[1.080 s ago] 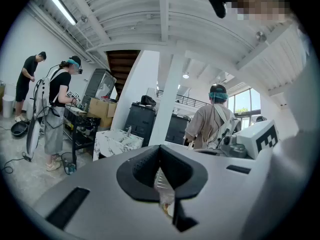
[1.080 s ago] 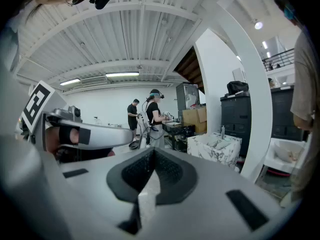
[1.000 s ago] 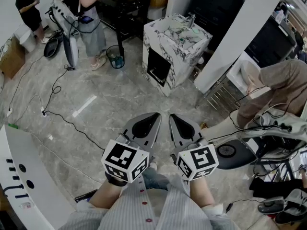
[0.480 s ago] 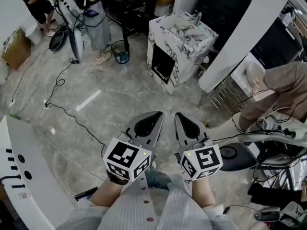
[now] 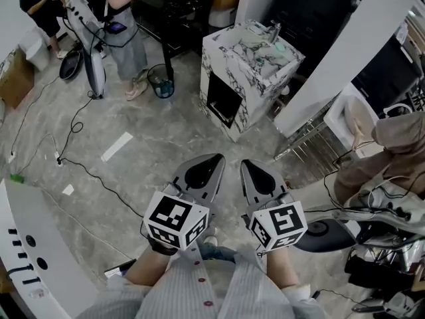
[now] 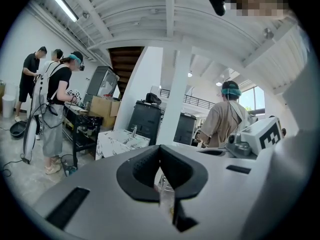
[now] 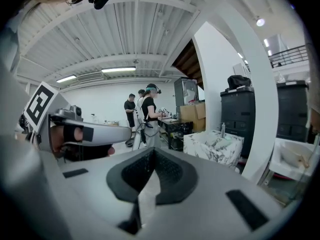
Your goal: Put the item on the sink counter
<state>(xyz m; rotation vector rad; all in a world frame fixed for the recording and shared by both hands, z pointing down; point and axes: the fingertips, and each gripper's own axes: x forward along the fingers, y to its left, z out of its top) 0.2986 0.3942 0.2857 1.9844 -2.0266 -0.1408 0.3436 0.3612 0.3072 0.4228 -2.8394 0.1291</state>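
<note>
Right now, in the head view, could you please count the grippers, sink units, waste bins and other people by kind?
Grippers: 2, the left gripper and the right gripper, both with jaws together and empty
Sink units: 1, the marble sink unit
Waste bins: 1, the small bin
Other people: 3, the person in black, the person in grey shorts, the person in beige
Total: 7
</note>
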